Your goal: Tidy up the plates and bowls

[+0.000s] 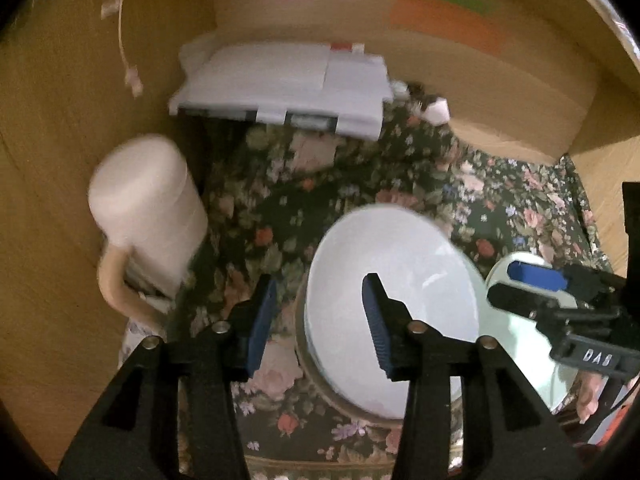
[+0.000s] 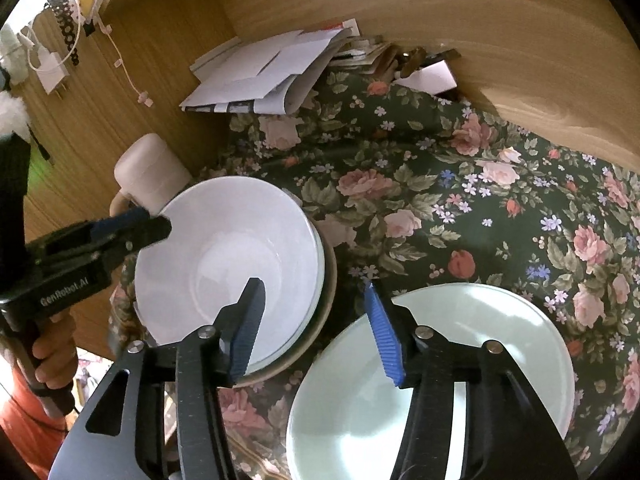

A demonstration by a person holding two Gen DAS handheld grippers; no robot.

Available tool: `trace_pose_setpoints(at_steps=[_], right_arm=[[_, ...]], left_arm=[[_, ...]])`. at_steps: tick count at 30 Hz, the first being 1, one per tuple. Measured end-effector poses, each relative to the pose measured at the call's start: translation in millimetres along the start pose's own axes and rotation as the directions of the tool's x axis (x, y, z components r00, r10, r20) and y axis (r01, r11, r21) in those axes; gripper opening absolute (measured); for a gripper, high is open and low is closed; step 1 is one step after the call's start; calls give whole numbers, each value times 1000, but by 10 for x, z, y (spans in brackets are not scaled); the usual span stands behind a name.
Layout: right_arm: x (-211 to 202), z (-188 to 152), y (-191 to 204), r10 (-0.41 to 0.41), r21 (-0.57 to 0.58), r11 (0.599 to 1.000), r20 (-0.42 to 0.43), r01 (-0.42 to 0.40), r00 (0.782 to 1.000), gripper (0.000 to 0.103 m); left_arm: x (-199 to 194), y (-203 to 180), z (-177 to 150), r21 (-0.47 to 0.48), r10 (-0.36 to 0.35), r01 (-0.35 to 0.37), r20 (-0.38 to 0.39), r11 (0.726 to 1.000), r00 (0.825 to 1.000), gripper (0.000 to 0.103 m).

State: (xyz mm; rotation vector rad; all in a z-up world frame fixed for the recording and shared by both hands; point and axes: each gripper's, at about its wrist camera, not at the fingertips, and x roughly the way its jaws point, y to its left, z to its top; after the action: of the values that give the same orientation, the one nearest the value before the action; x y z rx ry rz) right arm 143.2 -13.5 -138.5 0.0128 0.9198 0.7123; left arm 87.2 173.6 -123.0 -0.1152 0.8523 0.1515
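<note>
The left gripper point(image 1: 320, 320) stands open over the near rim of the white bowl point(image 1: 400, 280); one pad lies outside the rim and the other over the inside, and neither visibly presses on it. That bowl sits nested in a stack of bowls, a beige rim point(image 2: 326, 280) showing beneath it, at centre left of the right wrist view.

The right gripper point(image 2: 316, 328) is open too, its pads straddling the gap between the stack and the pale green plate point(image 2: 500, 320) at lower right, and they grip nothing. Its right finger hangs over the plate's near left rim.

Everything rests on a dark floral cloth point(image 2: 440, 184). A white mug point(image 2: 148, 172) stands just beside the stack's far left side, touching or nearly so; contact cannot be told. A heap of papers and envelopes point(image 2: 260, 76) lies at the upper centre against the wooden wall point(image 2: 520, 40), well apart from the dishes. A white charger and cable point(image 2: 52, 68) hang at upper left. A hand point(image 2: 52, 360) holds the left gripper's handle at lower left.
</note>
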Motion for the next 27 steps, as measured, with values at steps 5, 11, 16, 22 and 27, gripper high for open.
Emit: trace_pose_setpoints(at_steps=[5, 11, 16, 22, 27], right_arm=[[88, -17, 11, -1, -10, 1000, -29, 0, 1000, 49], [194, -15, 41, -2, -16, 1000, -51, 1, 999, 49], [335, -17, 74, 20, -6, 1000, -89, -21, 996, 49], [415, -22, 126, 31, -21, 999, -110, -33, 993, 49], [469, -24, 107, 6, -7, 1000, -107, -7, 994, 39]], left_arm=[[184, 128, -182, -60, -36, 31, -74, 998, 997, 45], [238, 141, -292, -66, -61, 56, -76, 996, 995, 45], [381, 123, -354, -71, -96, 88, -124, 994, 988, 47], [438, 90, -376, -79, -118, 108, -135, 991, 984, 47], [508, 84, -371, -96, -135, 122, -145, 988, 980, 47]])
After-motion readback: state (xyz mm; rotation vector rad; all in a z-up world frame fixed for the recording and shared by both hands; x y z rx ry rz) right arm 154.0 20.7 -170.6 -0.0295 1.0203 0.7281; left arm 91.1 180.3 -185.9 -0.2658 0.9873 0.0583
